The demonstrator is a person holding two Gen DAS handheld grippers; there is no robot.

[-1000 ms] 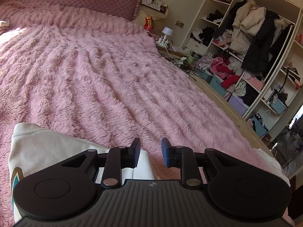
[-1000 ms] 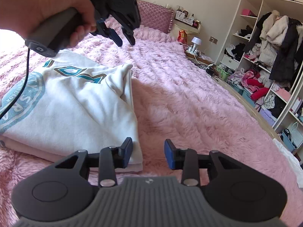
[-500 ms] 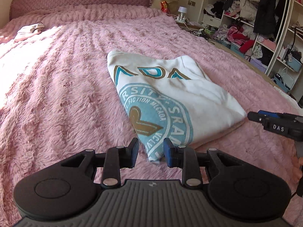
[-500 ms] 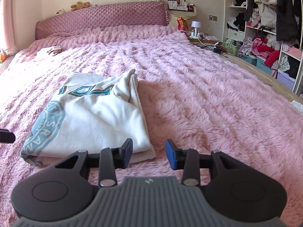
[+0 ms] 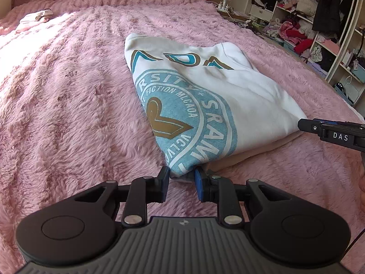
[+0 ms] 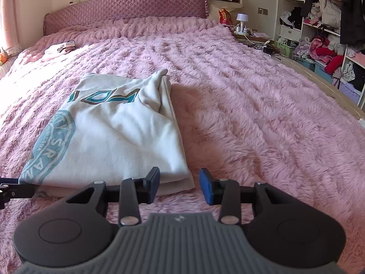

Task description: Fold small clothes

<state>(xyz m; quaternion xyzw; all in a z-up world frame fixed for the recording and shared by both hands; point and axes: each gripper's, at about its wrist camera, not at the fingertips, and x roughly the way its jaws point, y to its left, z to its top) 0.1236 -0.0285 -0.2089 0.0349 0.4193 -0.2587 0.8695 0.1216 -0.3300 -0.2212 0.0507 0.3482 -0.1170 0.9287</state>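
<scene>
A folded white sweatshirt [image 5: 228, 96] with a teal round print lies on the pink furry blanket [image 5: 68, 114], over a beige layer. My left gripper [image 5: 181, 179] is at its near corner. The jaws are closing, and the printed corner sits between the fingertips. In the right wrist view the sweatshirt [image 6: 114, 137] lies ahead and to the left. My right gripper [image 6: 179, 182] stands open at its near right corner, left fingertip [image 6: 152, 180] over the folded edge. A finger of the right gripper [image 5: 330, 132] shows at the left wrist view's right edge.
A small white item [image 6: 60, 48] lies far off near the quilted headboard [image 6: 125, 6]. A bedside shelf with a lamp [image 6: 241, 20] and open wardrobe shelves [image 6: 330, 34] full of clothes stand to the right. The bed's wooden edge [image 6: 319, 77] runs along that side.
My left gripper swung from above the sweatshirt's far side down to its near printed corner, and its jaws narrowed around it. The right gripper stayed put and rolled level.
</scene>
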